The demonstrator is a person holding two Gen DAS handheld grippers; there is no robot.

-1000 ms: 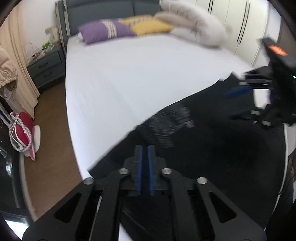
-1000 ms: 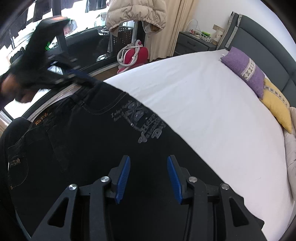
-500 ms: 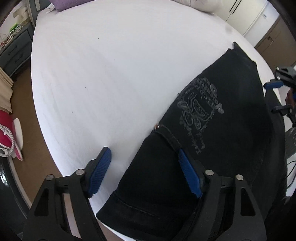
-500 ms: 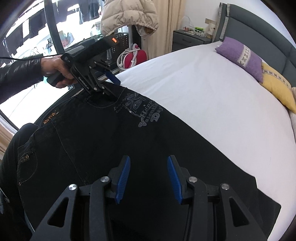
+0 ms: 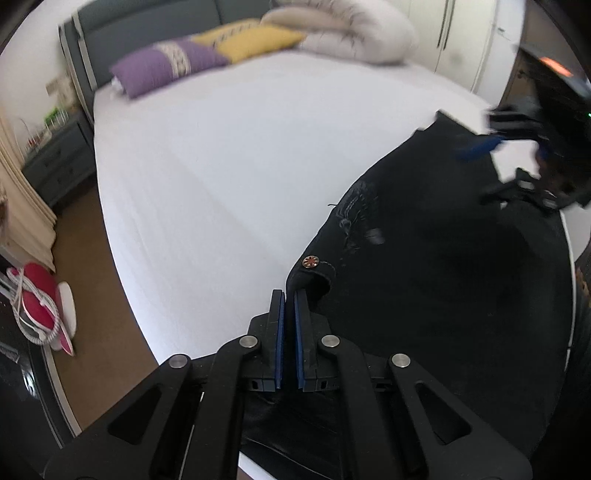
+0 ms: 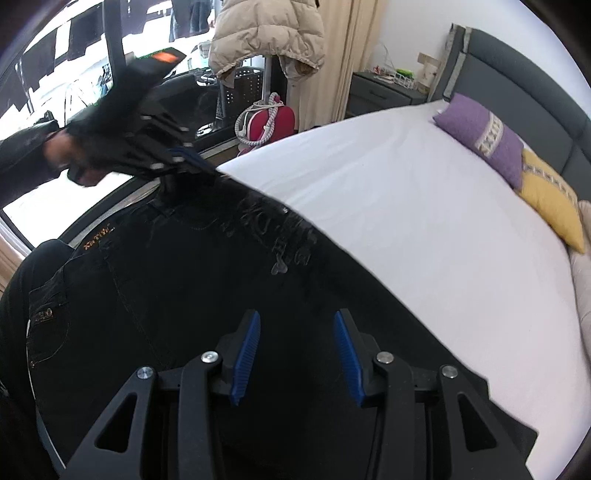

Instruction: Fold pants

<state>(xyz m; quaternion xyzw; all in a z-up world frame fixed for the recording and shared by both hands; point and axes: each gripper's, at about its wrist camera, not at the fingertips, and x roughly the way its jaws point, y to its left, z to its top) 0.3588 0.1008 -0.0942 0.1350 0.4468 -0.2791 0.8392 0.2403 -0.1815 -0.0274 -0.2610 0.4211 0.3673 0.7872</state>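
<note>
Black pants (image 5: 424,280) with a grey print lie along the near edge of the white bed (image 5: 240,166). My left gripper (image 5: 288,295) is shut on the waistband corner beside a copper button (image 5: 310,262). In the right wrist view the pants (image 6: 207,295) stretch across the bed (image 6: 424,221), and the left gripper (image 6: 184,158) holds their far end, blurred. My right gripper (image 6: 295,325) is open just above the pant leg, holding nothing. It also shows blurred in the left wrist view (image 5: 517,162).
A purple pillow (image 5: 166,70), a yellow pillow (image 5: 255,40) and a rolled white duvet (image 5: 343,33) lie at the headboard. A grey nightstand (image 5: 55,162) and a red item (image 5: 37,295) on the wood floor are left of the bed. A beige jacket (image 6: 266,33) hangs by the window.
My left gripper was open over the waistband half a second ago and is now shut on it, lifted and moving. My right gripper stays open over the leg.
</note>
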